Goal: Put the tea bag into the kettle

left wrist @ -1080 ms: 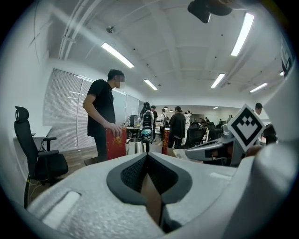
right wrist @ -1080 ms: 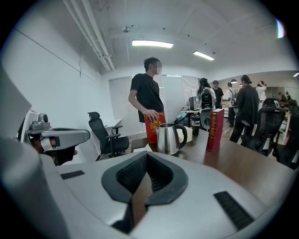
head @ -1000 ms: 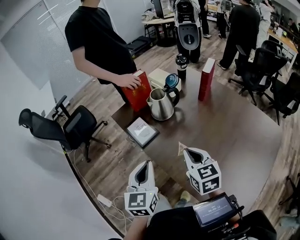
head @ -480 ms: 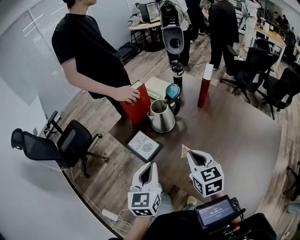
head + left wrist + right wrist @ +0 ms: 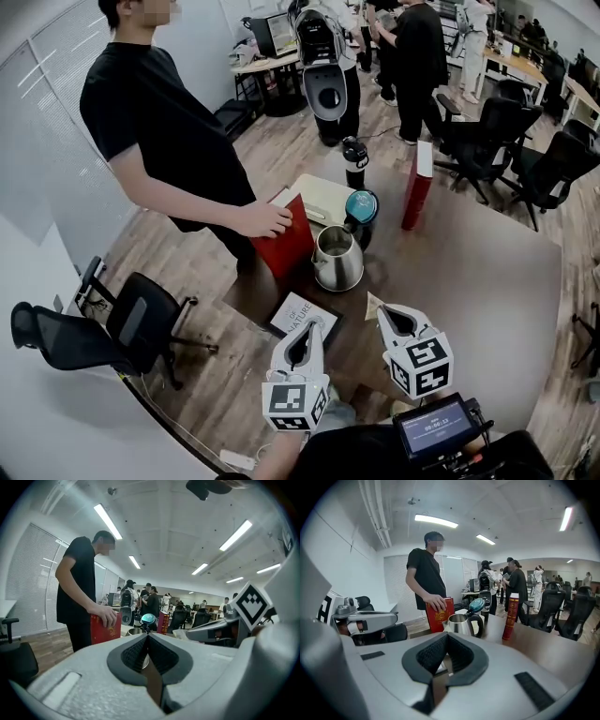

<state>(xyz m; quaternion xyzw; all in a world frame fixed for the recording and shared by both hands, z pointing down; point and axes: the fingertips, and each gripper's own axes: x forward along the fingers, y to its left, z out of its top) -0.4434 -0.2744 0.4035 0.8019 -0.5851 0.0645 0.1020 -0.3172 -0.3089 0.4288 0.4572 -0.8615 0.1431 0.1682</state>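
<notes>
Our right gripper (image 5: 382, 311) is clenched on the tea bag (image 5: 372, 304), a pale scrap poking out at the left of its tips, held above the near part of the brown table (image 5: 487, 272); in the right gripper view only a sliver of white shows between the pads. Our left gripper (image 5: 305, 326) is just to its left, jaws pressed together with nothing between them, over a booklet (image 5: 289, 314) at the table's near left edge. The steel kettle (image 5: 337, 259) stands farther off, apart from both grippers, its teal lid (image 5: 362, 205) tipped open. Left of it a person's hand (image 5: 265, 219) rests on an upright red book (image 5: 289, 246), and a tall red box (image 5: 415, 192) stands to the kettle's right
</notes>
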